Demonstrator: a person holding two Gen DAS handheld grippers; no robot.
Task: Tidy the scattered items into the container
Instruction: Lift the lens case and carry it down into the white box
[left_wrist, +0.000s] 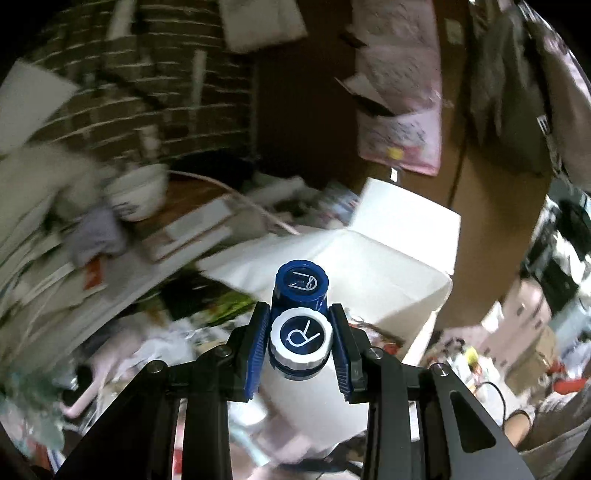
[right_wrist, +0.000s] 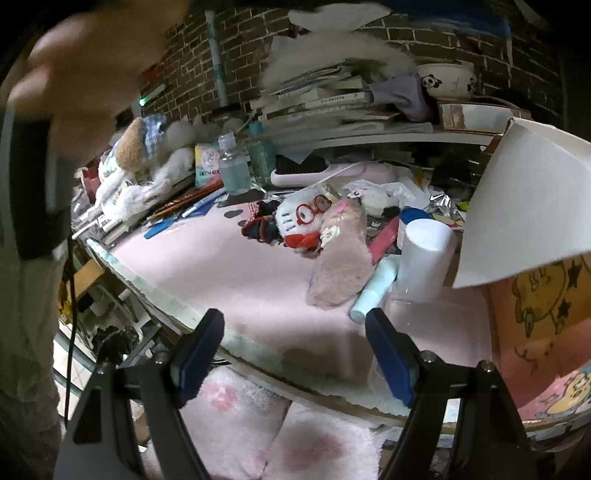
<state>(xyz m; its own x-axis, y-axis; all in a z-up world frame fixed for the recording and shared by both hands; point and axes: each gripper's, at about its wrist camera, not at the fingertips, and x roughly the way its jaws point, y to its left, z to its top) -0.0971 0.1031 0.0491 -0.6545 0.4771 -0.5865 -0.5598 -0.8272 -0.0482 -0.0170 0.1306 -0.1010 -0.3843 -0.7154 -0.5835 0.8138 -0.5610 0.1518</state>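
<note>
Up close in the left wrist view, the left gripper (left_wrist: 300, 341) squeezes a small blue plastic contact lens case with two round screw caps (left_wrist: 300, 317). Its blue ridged pads (left_wrist: 255, 354) press on the near cap from both sides. That near cap is white with a dark blue middle and a white letter R. The far cap, at 12 o'clock from it, is all dark blue with a white L. Both caps have little grooves round their edges.

Past the case, at 1 o'clock, stands the big white cardboard box with open flaps (left_wrist: 388, 251). It looks smooth and flat-sided. The rest of this view is smeared, so the books and papers at 10 o'clock are hard to make out.

Only the right wrist view shows the table clearly. The right gripper (right_wrist: 295, 350) has its jaws wide apart with nothing between them. It hangs over the edge of the soft pink table mat (right_wrist: 236, 273). At 12 o'clock lies a fluffy white cat toy with red glasses (right_wrist: 303, 221), touching a fuzzy pink pouch (right_wrist: 340, 266). At 1 o'clock stands a smooth white plastic bottle (right_wrist: 424, 254). The box's white flap (right_wrist: 524, 206) shows at 2 o'clock. The lens case cannot be seen here.
</note>
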